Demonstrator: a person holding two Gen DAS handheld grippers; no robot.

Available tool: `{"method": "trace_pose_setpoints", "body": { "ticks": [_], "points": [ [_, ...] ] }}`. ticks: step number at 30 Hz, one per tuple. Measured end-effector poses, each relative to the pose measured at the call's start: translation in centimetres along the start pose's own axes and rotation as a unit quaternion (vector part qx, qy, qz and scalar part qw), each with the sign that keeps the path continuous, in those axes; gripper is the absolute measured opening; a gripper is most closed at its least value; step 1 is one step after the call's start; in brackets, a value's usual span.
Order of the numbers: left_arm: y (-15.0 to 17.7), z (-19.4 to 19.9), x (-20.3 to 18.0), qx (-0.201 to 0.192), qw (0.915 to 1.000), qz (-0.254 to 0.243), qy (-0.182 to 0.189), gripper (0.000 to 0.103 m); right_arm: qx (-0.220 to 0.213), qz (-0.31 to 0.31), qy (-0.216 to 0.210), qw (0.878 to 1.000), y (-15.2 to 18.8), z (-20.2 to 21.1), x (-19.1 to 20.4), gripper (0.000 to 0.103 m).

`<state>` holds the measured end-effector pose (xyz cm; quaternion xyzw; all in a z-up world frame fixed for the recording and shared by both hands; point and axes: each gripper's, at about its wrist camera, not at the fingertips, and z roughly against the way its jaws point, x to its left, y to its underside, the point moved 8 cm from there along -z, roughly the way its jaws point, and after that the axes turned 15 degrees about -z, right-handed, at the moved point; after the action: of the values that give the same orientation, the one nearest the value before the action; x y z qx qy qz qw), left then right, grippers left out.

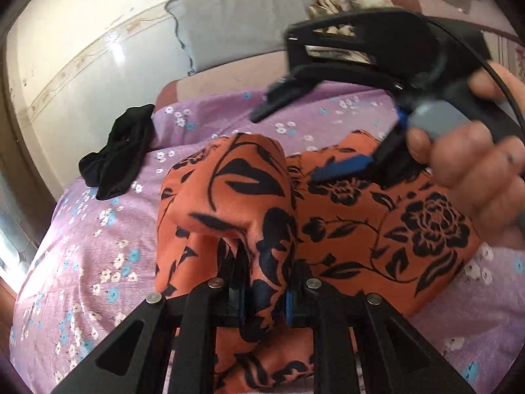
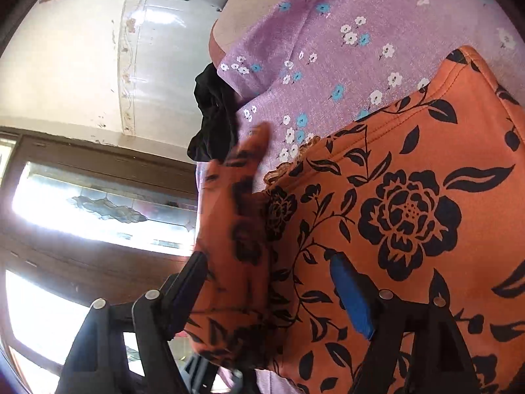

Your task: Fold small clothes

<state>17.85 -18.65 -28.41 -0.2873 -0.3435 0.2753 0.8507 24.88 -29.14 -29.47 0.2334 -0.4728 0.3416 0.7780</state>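
Observation:
An orange garment with a black flower print [image 1: 377,223] lies on the purple flowered bedsheet [image 1: 98,246]. My left gripper [image 1: 264,292] is shut on a bunched fold of it, which stands up in a hump just ahead of the fingers. A hand holds my right gripper [image 1: 288,144] above the garment's far side, jaws wide apart with blue pads showing. In the right wrist view the right gripper [image 2: 269,282] stands open over the orange garment [image 2: 410,213]. A blurred raised fold [image 2: 229,246] hangs between its fingers, and neither pad presses on it.
A crumpled black garment [image 1: 121,151] [image 2: 213,118] lies at the bed's edge by the wall. A grey pillow [image 1: 236,23] and a pile of clothes [image 1: 344,0] sit at the far end. A bright window [image 2: 98,213] is beside the bed.

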Motion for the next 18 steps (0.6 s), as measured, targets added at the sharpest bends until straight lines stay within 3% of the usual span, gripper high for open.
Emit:
{"method": "trace_pose_setpoints", "body": {
  "ticks": [3,6,10,12,13,15,18],
  "points": [
    [0.2,-0.2,-1.1,0.003,0.9995,-0.029,-0.011,0.016,0.017,-0.003,0.008,1.0,-0.8,-1.7,-0.3,0.08],
    [0.1,-0.3,-0.6,0.0,0.9997,-0.022,-0.006,0.016,0.053,-0.011,0.029,0.998,-0.7,-4.2,-1.1,0.08],
    [0.0,-0.3,-1.1,-0.002,0.9987,-0.048,-0.015,0.016,0.049,0.007,0.038,0.998,-0.9,-5.7,-0.7,0.078],
    [-0.2,-0.1,-1.6,-0.008,0.9975,-0.067,-0.021,0.016,0.026,0.048,0.045,0.998,-1.3,-5.7,0.5,0.06],
    [-0.4,0.1,-1.7,-0.012,0.9972,-0.071,-0.02,0.016,0.008,0.081,0.06,0.995,-1.6,-5.7,1.1,0.028],
    [-1.2,0.6,-1.8,-0.025,0.9972,-0.07,-0.004,0.016,-0.025,0.129,0.091,0.987,-2.1,-5.2,1.9,0.02],
    [-3.5,1.3,-2.6,-0.048,0.9967,-0.06,0.027,0.017,-0.051,0.144,0.092,0.984,-3.1,-3.6,2.5,0.015]
  ]
}}
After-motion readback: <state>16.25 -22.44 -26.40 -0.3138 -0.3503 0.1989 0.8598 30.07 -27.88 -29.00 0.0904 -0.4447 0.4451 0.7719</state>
